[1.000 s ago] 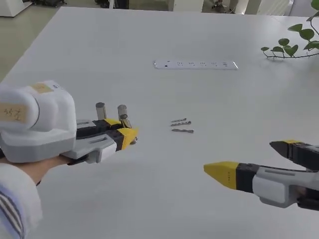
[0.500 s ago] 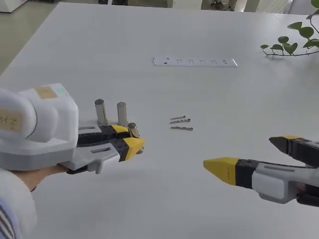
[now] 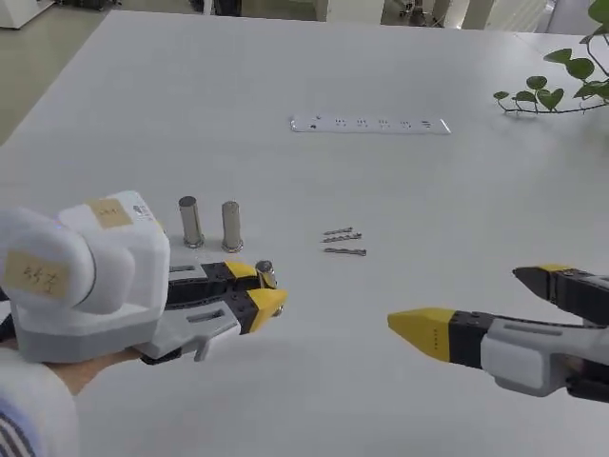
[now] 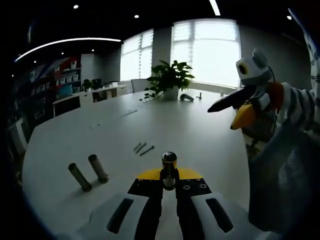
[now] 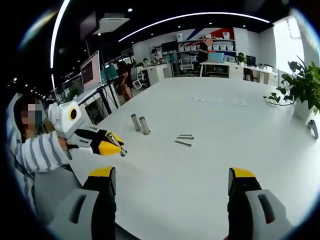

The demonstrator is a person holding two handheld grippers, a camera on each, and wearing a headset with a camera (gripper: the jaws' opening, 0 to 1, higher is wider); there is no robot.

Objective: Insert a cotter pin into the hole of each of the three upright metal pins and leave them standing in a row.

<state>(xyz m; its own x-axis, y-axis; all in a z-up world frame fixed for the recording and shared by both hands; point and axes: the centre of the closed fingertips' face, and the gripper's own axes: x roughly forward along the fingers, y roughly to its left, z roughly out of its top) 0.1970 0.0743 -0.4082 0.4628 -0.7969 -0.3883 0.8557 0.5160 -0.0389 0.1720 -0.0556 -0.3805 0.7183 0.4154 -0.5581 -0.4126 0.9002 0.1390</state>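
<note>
Pin (image 4: 169, 162) sits clamped in left claw (image 3: 259, 286), prob. so its hole stays reachable for loading, just by 2 pins (image 3: 231, 225) standing on tabletop (image 3: 400, 181); right claw (image 3: 457, 300) gapes empty, cotters (image 3: 343, 241) lying ahead, not yet picked.

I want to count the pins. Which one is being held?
The pin clamped in the left gripper; the other two stand on the table.

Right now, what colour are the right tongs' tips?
Yellow fingertips; best in right gripper view.
</note>
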